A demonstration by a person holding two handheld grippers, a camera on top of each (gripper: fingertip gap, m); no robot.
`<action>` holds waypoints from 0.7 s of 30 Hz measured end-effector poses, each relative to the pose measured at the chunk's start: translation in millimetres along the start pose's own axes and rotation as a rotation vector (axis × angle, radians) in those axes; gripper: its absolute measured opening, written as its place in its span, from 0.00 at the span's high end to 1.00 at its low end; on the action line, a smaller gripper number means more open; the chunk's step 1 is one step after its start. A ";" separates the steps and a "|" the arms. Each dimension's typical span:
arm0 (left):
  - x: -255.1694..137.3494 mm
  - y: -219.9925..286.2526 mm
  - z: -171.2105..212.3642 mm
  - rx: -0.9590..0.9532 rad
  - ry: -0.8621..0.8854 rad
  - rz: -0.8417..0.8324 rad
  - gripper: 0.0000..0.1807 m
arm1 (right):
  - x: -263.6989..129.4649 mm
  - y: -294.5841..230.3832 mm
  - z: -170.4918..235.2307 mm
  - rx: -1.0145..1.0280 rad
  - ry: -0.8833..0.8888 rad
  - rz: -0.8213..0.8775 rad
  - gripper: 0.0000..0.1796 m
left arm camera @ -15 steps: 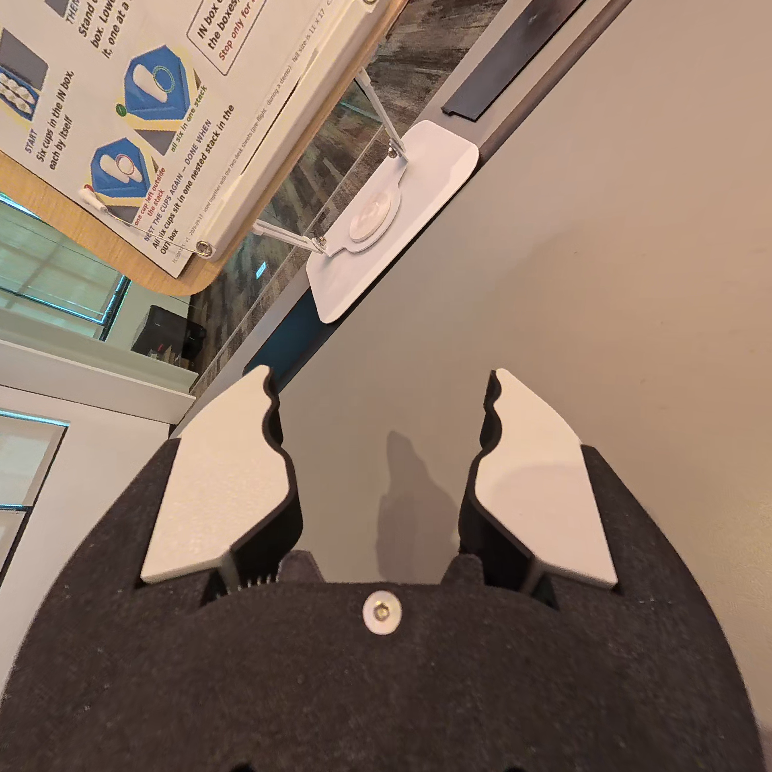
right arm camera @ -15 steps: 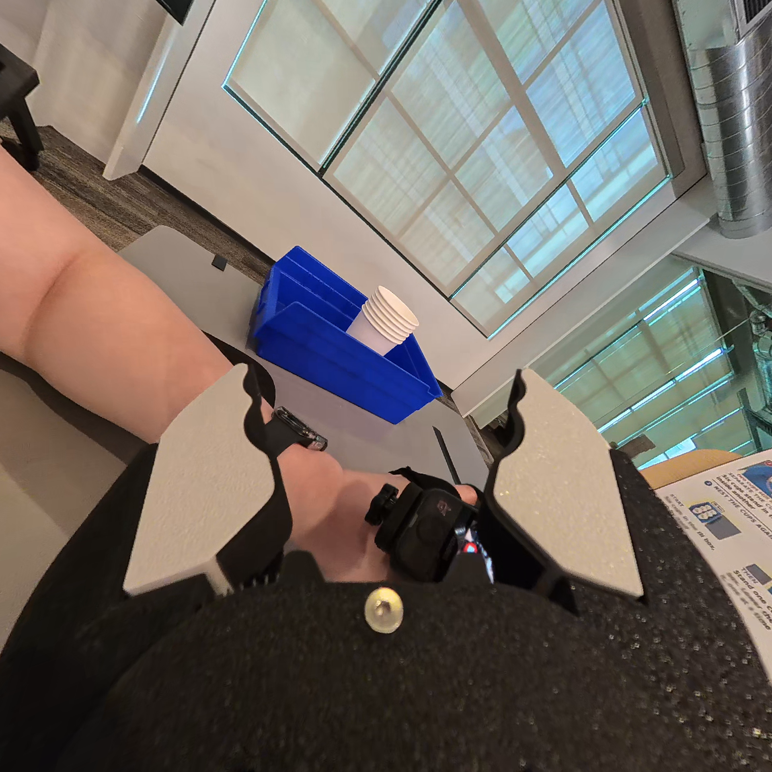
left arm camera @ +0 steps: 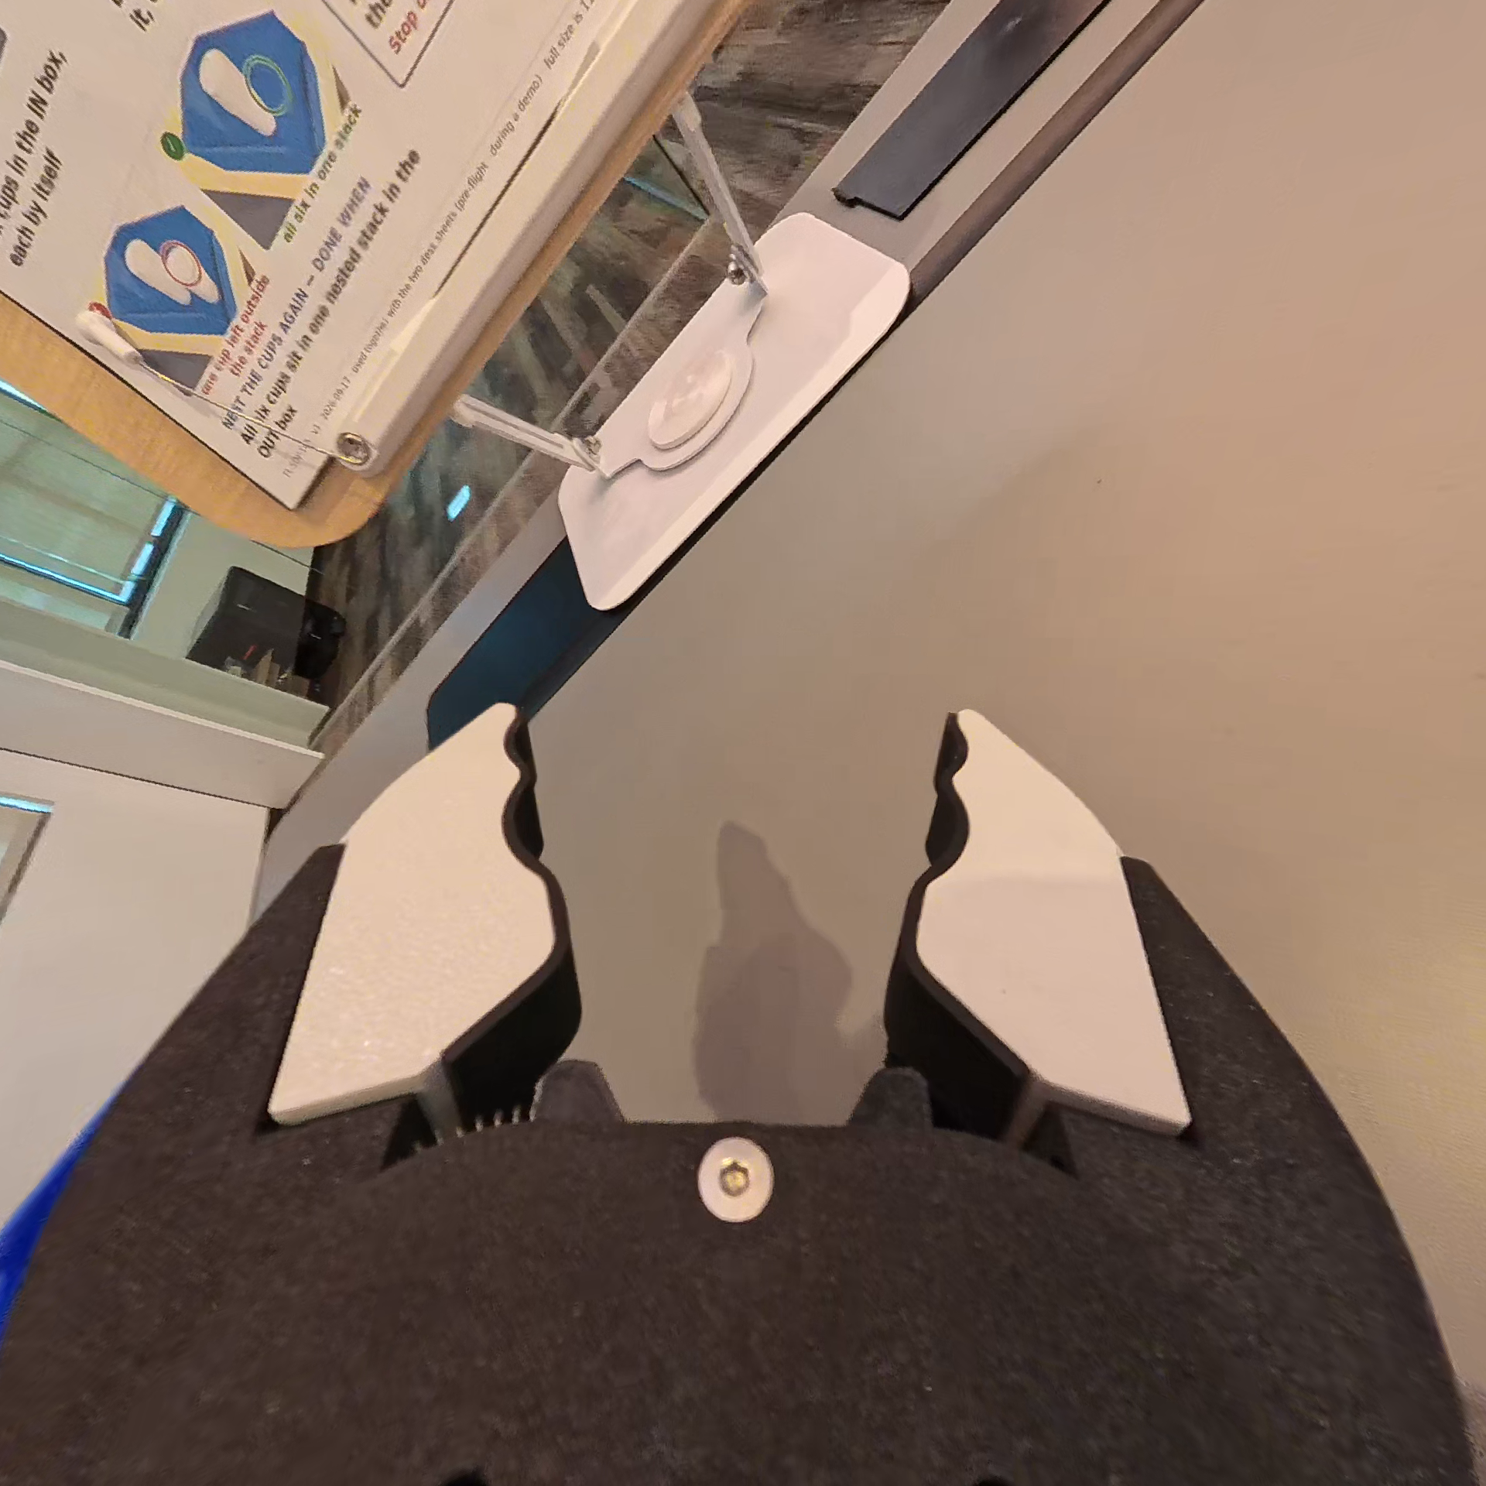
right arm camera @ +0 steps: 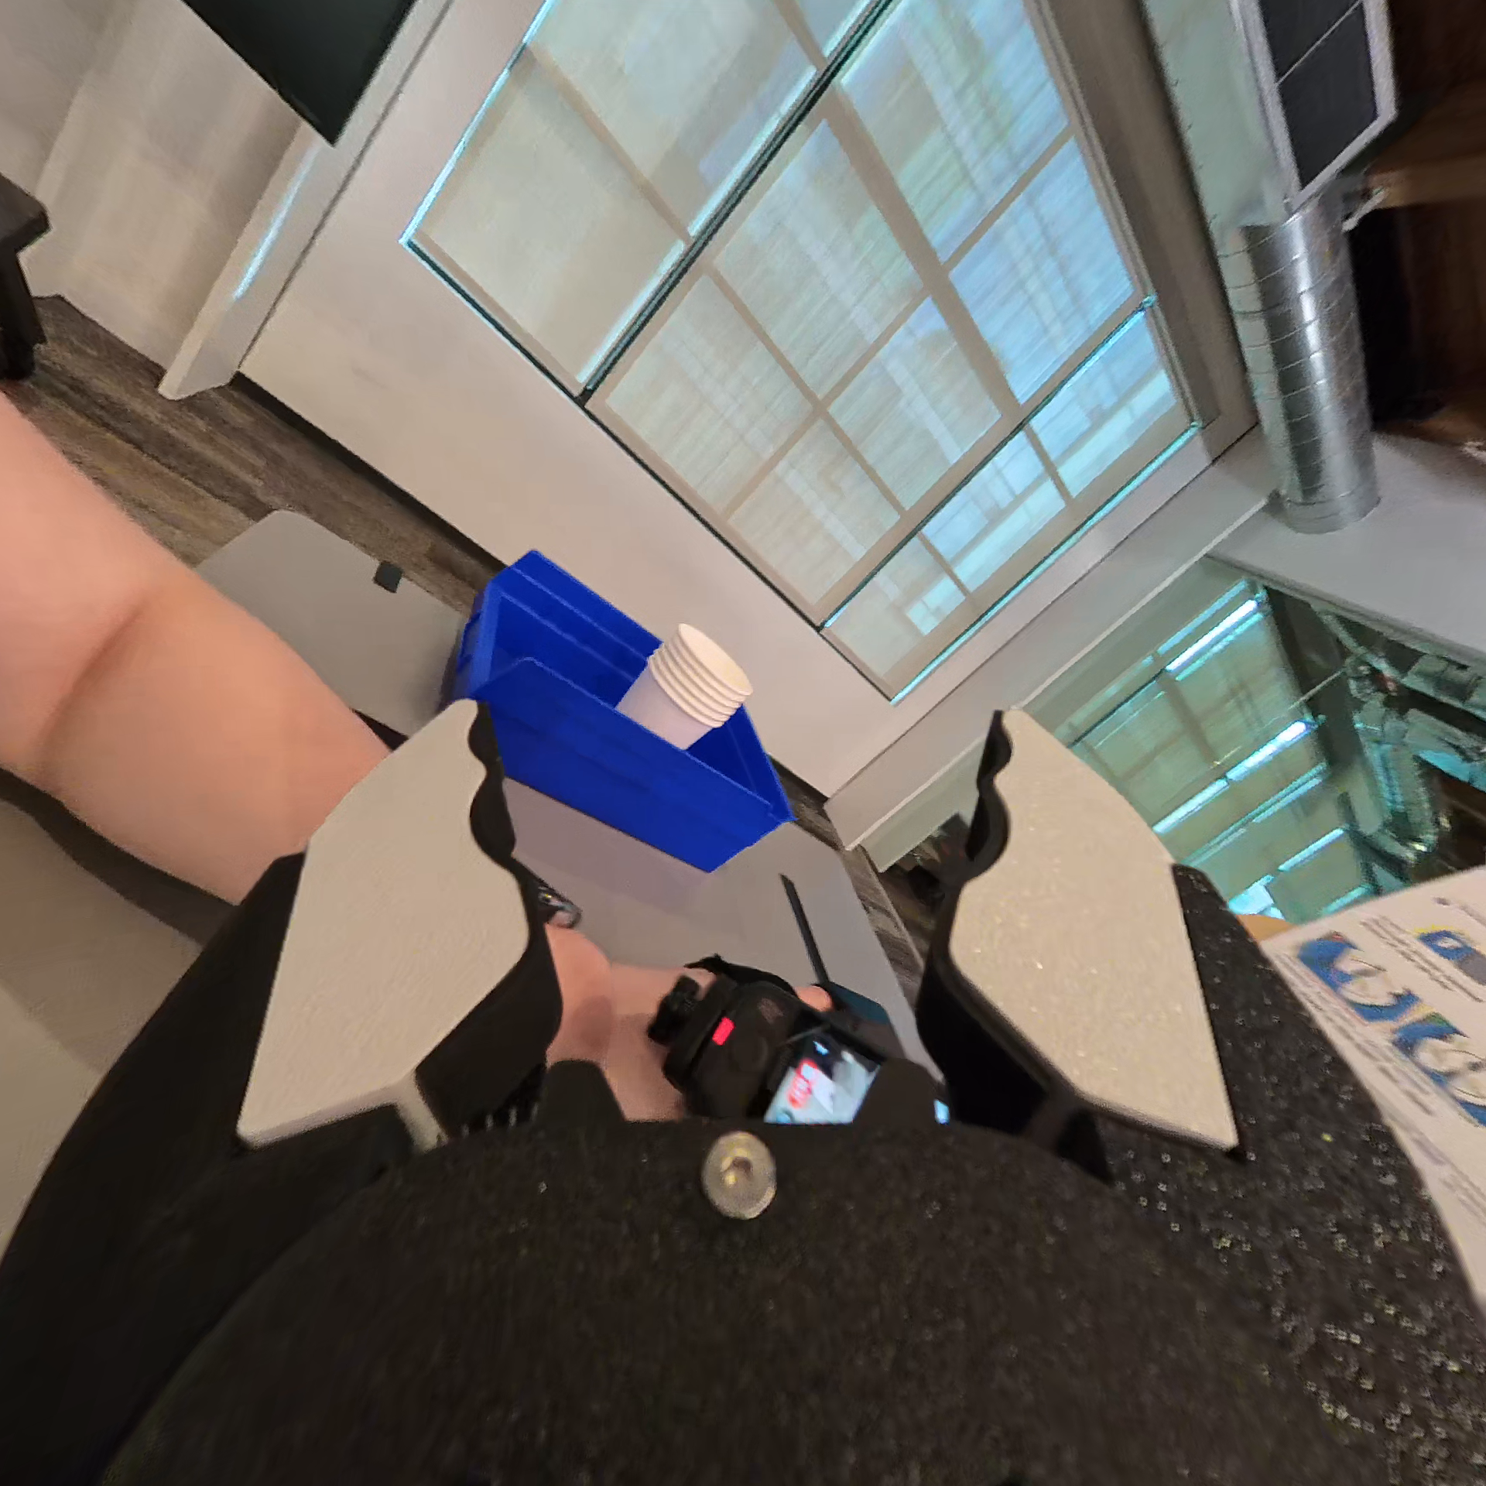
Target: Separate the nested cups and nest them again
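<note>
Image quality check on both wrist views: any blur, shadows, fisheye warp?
Left wrist view: sharp on the open left gripper, which casts a soft grey shadow on the beige tabletop; the white printed instruction sheet is slightly smeared. Right wrist view: motion blur on the grid-paned window, frames bowed by the wide lens; the nested white paper cups in the blue plastic bin stay readable.

Grey table (left arm camera: 1126, 563), dark wood-pattern floor (right arm camera: 161, 458), white wall (right arm camera: 498, 450), large gridded window (right arm camera: 804, 322), silver duct (right arm camera: 1311, 362).

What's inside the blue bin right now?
A stack of white paper cups, still nested, leans inside the blue bin, rims poking above the wall. The near wall hides the stack's base and the bin floor, so loose cups there cannot be ruled out.
</note>
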State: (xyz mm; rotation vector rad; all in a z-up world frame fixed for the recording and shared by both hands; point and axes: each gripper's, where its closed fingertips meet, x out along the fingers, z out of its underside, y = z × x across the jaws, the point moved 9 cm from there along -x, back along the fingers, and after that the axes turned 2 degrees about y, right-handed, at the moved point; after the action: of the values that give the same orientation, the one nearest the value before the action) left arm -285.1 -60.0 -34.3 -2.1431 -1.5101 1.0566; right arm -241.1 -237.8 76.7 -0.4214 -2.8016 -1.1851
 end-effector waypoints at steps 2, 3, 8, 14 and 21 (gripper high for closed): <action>-0.3 -1.9 0.1 -0.045 0.004 0.035 0.47 | -8.2 14.7 0.6 -0.007 -0.017 0.055 0.39; -0.6 -3.3 0.1 -0.062 0.005 0.046 0.47 | -12.8 23.1 2.6 0.000 -0.031 0.084 0.38; -7.1 -21.6 -4.4 -0.168 0.071 0.065 0.47 | -46.3 70.9 22.0 0.000 -0.134 0.264 0.39; -63.7 -63.4 -35.9 -0.418 0.597 0.105 0.46 | -115.3 133.9 102.1 0.122 -0.534 0.674 0.42; -165.9 -24.9 -77.6 -0.481 1.193 0.444 0.30 | -114.1 106.6 195.0 0.166 -1.224 0.596 0.42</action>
State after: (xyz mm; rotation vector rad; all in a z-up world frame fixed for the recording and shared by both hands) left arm -274.4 -188.5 98.1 -2.6385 -0.7163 -0.5994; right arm -93.9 -53.3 -5.3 -2.4052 -3.0150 -0.5934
